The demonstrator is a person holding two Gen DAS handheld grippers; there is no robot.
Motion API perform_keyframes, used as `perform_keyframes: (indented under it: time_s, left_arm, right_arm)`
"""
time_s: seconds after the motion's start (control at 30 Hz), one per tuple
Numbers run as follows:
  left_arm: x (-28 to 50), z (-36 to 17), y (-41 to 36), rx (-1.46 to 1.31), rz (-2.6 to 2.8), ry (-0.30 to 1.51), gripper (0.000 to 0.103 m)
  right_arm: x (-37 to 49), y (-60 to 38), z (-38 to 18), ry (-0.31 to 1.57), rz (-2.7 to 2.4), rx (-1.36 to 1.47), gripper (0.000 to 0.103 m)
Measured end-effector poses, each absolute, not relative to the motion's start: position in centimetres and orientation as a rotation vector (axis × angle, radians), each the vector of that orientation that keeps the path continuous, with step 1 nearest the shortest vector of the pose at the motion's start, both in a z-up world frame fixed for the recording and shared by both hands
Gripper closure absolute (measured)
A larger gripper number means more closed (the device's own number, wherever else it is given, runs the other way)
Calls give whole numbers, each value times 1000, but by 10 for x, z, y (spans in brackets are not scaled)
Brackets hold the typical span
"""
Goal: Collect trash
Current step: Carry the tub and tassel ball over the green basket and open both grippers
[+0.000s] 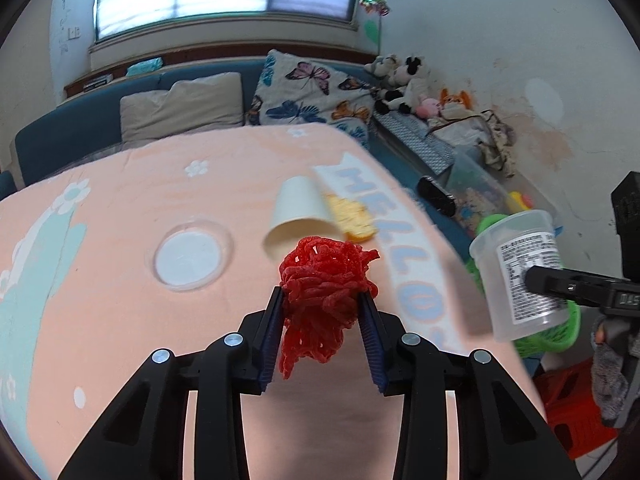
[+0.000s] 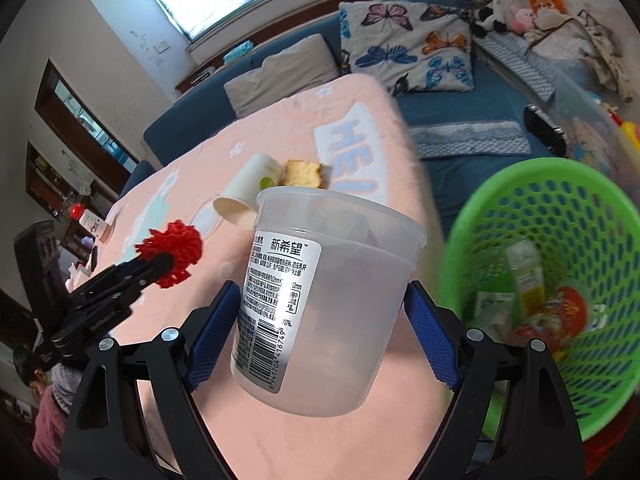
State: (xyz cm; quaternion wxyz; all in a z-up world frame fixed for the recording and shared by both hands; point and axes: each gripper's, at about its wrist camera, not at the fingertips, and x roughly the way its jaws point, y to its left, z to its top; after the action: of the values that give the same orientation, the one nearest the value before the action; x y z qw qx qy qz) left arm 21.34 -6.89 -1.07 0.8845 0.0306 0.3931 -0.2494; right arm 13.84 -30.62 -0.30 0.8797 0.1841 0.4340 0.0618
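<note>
My left gripper [image 1: 321, 294] is shut on a red tangled net [image 1: 324, 276], held above the pink tablecloth [image 1: 120, 320]. The right wrist view shows that same red net [image 2: 176, 252] at the left, off the cloth. A clear plastic cup [image 2: 332, 300] with a white printed label is clamped in my right gripper [image 2: 323, 288], just left of a green mesh basket [image 2: 500, 216] holding several wrappers. In the left wrist view the clear cup [image 1: 524, 276] hangs beyond the table's right edge in front of the basket [image 1: 556, 332].
On the cloth lie a tipped paper cup [image 1: 298, 208], a piece of yellow cake [image 1: 352, 216] and a clear round lid [image 1: 188, 254]. Behind is a blue sofa [image 1: 72, 136] with pillows and plush toys. A red stool [image 1: 572, 412] stands under the basket. A person [image 2: 44, 400] sits at lower left.
</note>
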Motion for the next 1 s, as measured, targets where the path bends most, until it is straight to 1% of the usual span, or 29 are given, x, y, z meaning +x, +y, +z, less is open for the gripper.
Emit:
perform_keyframes:
  time_s: [0.37, 0.7, 1.0]
  left_arm:
    - [178, 20, -128, 67, -625, 764, 67]
    - [163, 27, -185, 86, -694, 768, 67]
    - [158, 20, -240, 114, -748, 794, 67]
  right_arm:
    - [93, -369, 6, 872, 0, 337, 20]
    - [68, -425, -11, 884, -119, 325, 20]
    - [53, -462, -29, 902, -178, 335, 19]
